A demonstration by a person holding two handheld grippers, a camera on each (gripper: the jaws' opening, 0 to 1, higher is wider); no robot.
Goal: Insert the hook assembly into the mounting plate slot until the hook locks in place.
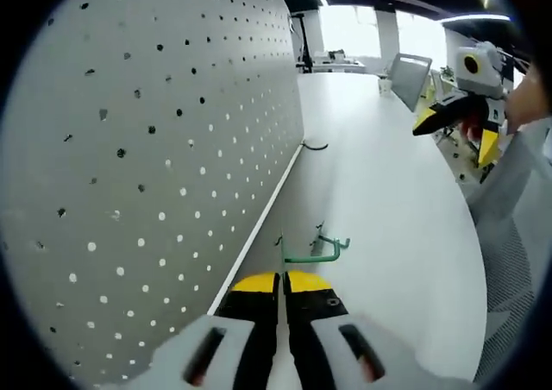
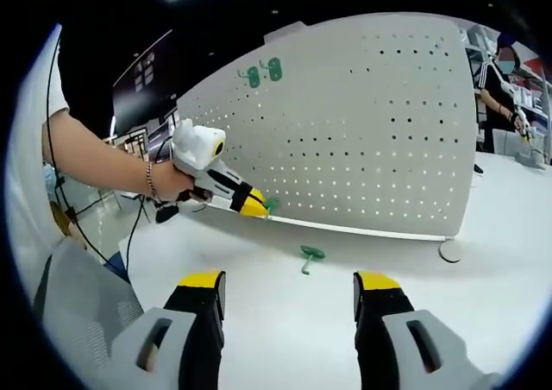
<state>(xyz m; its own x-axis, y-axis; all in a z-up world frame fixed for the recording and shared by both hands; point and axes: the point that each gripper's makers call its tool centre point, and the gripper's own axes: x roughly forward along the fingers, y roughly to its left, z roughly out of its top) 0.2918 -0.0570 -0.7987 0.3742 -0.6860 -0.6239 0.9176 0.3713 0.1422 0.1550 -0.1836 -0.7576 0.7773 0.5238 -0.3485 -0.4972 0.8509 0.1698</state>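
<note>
So far, by our reading, nothing is inserted yet. From the left gripper view, our left gripper [image 1: 282,279] has its jaws together on a green hook [image 1: 317,250] just beside the pegboard [image 1: 155,148]. From the right gripper view, our right gripper [image 2: 291,288] stands apart and empty; a second hook [image 2: 310,254] lies loose near the pegboard's foot.

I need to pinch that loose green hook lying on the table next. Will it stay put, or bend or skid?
The green hook looks thin and small, so probably light and apt to skid on the smooth white table. It keeps its bent shape lying free, so likely stiff wire. The right gripper stands open and apart from it.
</note>
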